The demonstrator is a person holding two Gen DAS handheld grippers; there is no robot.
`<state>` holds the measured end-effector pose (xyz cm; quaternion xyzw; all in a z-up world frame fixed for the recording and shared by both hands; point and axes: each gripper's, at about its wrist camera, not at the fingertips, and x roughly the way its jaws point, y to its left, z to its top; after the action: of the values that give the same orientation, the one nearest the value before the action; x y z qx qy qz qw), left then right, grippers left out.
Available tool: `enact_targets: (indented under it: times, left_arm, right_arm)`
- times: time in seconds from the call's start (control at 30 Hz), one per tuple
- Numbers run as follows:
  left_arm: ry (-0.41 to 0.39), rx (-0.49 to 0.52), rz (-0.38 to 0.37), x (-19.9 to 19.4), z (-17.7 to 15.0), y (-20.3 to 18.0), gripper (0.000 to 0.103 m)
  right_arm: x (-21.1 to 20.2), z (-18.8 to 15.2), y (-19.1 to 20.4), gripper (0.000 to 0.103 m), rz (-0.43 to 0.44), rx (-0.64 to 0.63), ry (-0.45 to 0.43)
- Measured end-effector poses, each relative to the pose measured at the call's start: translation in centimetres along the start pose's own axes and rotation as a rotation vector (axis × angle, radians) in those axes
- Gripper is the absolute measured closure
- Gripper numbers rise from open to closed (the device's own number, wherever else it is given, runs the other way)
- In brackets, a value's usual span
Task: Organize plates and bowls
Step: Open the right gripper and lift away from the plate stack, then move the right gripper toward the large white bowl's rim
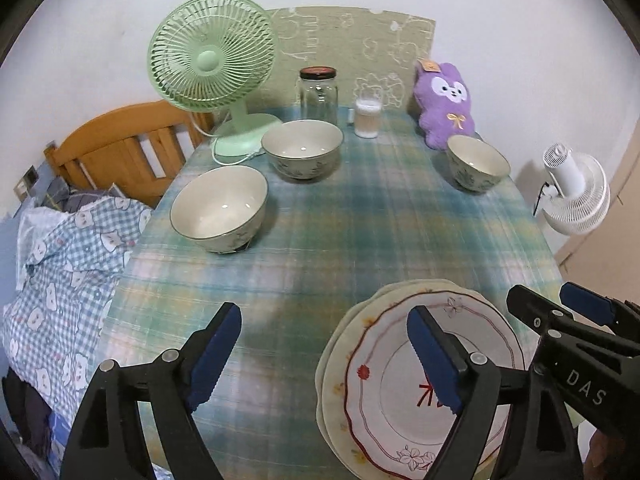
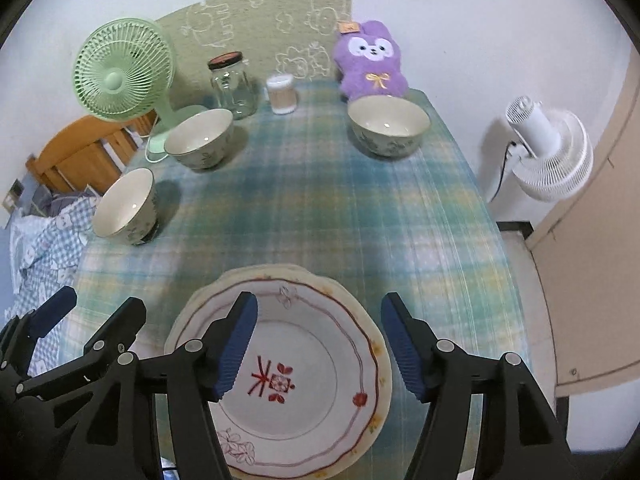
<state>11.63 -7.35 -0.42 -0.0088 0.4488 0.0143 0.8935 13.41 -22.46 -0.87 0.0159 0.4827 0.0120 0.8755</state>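
A stack of plates (image 1: 404,396) (image 2: 296,380) lies at the table's near edge; the top one is white with a red rim line and a red character. Three floral bowls stand on the cloth: one at the left (image 1: 219,208) (image 2: 125,205), one at the back left (image 1: 302,153) (image 2: 199,137), one at the back right (image 1: 477,163) (image 2: 388,124). My left gripper (image 1: 324,354) is open and empty, left of and partly over the plates. My right gripper (image 2: 318,346) is open and empty above the plates; it also shows in the left wrist view (image 1: 560,304).
At the back stand a green desk fan (image 1: 212,56) (image 2: 122,76), a glass jar (image 1: 318,94) (image 2: 233,84), a cotton-swab box (image 1: 367,118) (image 2: 282,94) and a purple plush (image 1: 442,102) (image 2: 372,60). A bed (image 1: 72,240) is left, a white fan (image 2: 548,148) right.
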Motion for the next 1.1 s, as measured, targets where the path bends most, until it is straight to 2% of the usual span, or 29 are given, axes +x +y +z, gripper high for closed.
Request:
enact_targets:
  times: [0.1, 0.2, 0.3, 0.6, 0.8, 1.1]
  left_arm:
    - [-0.013, -0.020, 0.011, -0.2, 0.6, 1.1, 0.017]
    - [-0.006, -0.025, 0.054, 0.3, 1.3, 2.4, 0.017]
    - [-0.038, -0.030, 0.067, 0.3, 2.1, 4.3, 0.017]
    - [-0.052, 0.022, 0.026, 2.2, 5.3, 10.8, 0.017]
    - [-0.039, 0.046, -0.004, 5.0, 7.3, 14.7, 0.017]
    - [-0.019, 0.073, -0.029, 9.1, 8.8, 17.5, 0.023]
  right_arm:
    - [-0.3, 0.7, 0.8, 0.035, 0.005, -0.008, -0.011]
    - [-0.2, 1.6, 2.3, 0.035, 0.025, -0.017, -0.014]
    - [0.2, 2.3, 3.9, 0.035, 0.045, -0.011, -0.016]
    - [0.8, 4.9, 10.3, 0.035, -0.046, 0.030, -0.061]
    - [2.4, 6.6, 14.7, 0.035, -0.034, 0.054, -0.079]
    - [6.1, 8.5, 19.3, 0.035, -0.038, 0.063, -0.084]
